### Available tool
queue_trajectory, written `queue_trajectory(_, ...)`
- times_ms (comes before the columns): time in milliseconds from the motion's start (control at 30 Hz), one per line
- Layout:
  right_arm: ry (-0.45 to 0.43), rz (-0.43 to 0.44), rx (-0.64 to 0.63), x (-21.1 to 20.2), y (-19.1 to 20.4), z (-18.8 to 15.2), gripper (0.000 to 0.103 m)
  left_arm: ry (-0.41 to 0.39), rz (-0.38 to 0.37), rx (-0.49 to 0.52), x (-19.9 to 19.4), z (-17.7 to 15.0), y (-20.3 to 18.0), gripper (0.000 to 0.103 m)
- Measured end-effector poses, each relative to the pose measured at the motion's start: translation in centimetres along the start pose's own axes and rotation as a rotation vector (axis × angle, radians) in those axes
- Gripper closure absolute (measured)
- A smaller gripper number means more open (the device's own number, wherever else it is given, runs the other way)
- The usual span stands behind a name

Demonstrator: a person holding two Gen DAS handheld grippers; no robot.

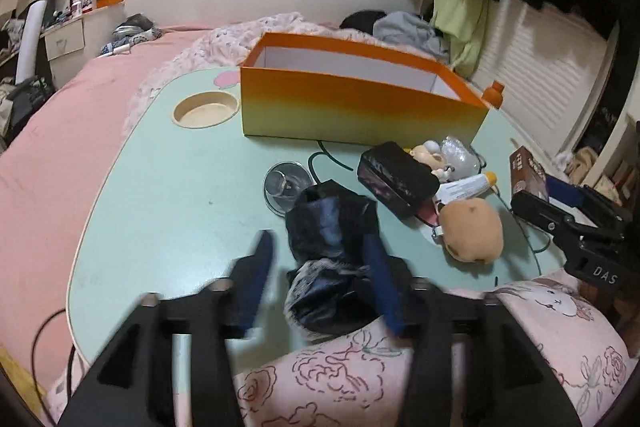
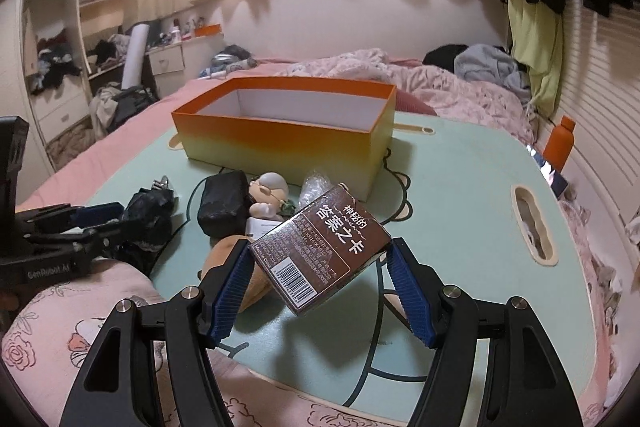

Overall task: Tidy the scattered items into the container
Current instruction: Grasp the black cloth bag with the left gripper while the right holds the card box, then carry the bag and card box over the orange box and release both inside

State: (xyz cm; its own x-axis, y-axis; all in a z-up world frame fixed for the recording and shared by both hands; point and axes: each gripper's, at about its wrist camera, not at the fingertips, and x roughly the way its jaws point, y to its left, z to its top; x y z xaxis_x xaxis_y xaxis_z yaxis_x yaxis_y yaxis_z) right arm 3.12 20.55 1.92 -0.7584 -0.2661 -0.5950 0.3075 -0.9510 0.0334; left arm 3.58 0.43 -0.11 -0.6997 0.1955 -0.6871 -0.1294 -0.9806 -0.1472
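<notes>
An orange box (image 1: 360,103) with a white inside stands open on the mint table (image 1: 168,195); it also shows in the right wrist view (image 2: 280,143). My left gripper (image 1: 320,267) is open around a crumpled dark cloth (image 1: 332,227), one finger on each side. My right gripper (image 2: 320,267) is shut on a brown card box (image 2: 320,247) and holds it tilted above the table. A black pouch (image 1: 396,179), a small figurine (image 2: 268,195), a white tube (image 1: 464,187) and a tan plush (image 1: 472,227) lie in front of the orange box.
A clear glass lid (image 1: 286,185) lies left of the cloth. A round cup recess (image 1: 206,109) sits in the table's far left. An orange bottle (image 2: 560,143) stands at the right edge. A pink bed (image 1: 60,147) surrounds the table. My knees in pink floral fabric (image 1: 360,379) are close below.
</notes>
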Motion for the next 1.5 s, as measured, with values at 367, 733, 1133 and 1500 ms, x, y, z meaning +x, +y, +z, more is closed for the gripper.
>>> queue_trajectory(367,0.003,0.001,-0.002,0.1,0.0,-0.1,0.035,0.126,-0.029,0.028,2.3,0.9,-1.1,0.058)
queue_trajectory(733,0.004,-0.004,-0.006,0.1,0.0,-0.1,0.035,-0.135,-0.042,0.059,-3.0,-0.4,-1.5,0.062)
queue_trajectory(1133,0.006,0.04,-0.045,0.4,1.0,2.6,0.035,-0.19,-0.011,0.09,-2.9,3.4,-1.3,0.062)
queue_trajectory(1500,-0.021,0.039,-0.037,5.8,1.2,11.9,0.034,-0.167,0.027,0.023,2.1,14.2,1.2,0.062)
